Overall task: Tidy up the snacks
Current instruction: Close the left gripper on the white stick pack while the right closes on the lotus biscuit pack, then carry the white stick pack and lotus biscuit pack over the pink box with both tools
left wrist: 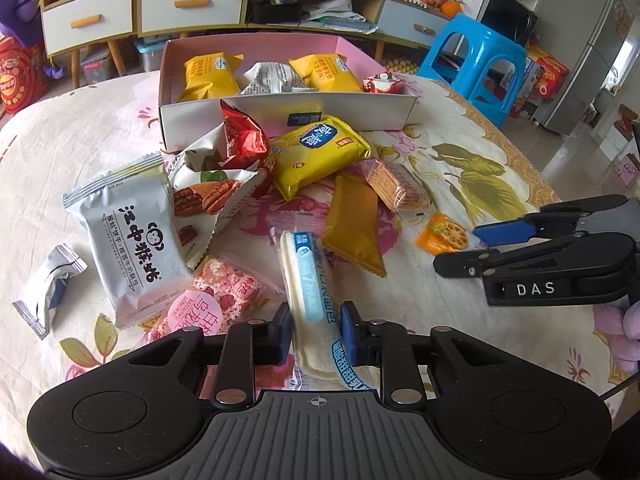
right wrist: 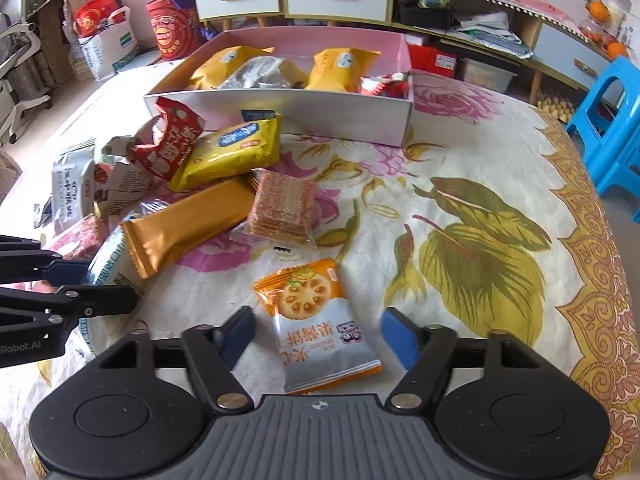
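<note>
Left wrist view, lower centre: the left gripper [left wrist: 316, 330] straddles a long white soft bread packet with a pale-blue label [left wrist: 306, 280]. The packet's long axis runs up the frame, nearly in line with the fingers, and the blue pads [left wrist: 349, 330] sit close on either side of it. Whether they already pinch the wrapper cannot be told.

Upper centre of both views: the pink-lined white cardboard box [left wrist: 288, 110], already holding several snacks, lies beyond the loose pile, straight ahead of both tools.

Right wrist view, lower centre: the right gripper [right wrist: 318, 332] is spread wide and holds nothing. An orange-and-silver jam biscuit sachet [right wrist: 316, 320] lies flat on the floral tablecloth [right wrist: 480, 208] between its fingers, well clear of both, with its long axis roughly along them. This is the nearer tool to the sachet.
</note>
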Demonstrator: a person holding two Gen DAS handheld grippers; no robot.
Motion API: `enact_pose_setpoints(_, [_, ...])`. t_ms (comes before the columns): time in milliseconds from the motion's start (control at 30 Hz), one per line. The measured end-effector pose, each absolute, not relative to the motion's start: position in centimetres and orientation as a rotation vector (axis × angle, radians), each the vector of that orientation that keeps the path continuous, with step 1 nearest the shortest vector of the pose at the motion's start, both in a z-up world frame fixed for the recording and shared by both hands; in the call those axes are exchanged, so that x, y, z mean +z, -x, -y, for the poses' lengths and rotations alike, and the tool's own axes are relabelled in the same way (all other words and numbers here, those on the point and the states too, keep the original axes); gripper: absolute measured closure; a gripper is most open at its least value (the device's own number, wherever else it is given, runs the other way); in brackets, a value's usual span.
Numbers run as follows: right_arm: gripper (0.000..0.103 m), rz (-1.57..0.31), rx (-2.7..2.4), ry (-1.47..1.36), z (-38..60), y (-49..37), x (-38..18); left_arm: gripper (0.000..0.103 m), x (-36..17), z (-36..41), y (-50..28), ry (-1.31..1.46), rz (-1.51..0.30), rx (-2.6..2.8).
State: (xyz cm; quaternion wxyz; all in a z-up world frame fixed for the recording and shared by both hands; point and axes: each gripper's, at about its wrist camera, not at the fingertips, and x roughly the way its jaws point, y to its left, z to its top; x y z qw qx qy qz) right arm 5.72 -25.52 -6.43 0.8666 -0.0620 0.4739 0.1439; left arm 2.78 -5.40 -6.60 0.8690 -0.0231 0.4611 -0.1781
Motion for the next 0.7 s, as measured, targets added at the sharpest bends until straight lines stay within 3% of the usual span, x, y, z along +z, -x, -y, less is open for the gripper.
enact_pose_setpoints(33, [0.067,-0.99,0.308,0.133,25.4,-5.7,-6.3,0.082,-6.5,5.3,-2.7,0.05,-0.967,-0.373])
enact_pose_setpoints(67, [0.069,-0.99,0.315,0.136,25.2,-5.6,-6.2,0.083,-6.5,5.3,-2.7,0.051,-0.969,-0.374])
enact_pose_setpoints(700, [0.071,-1.017,0.351,0.01,25.4,-4.8,-4.1,0.088,-4.6,2.9,-0.3,0.1,-0.977,-0.441])
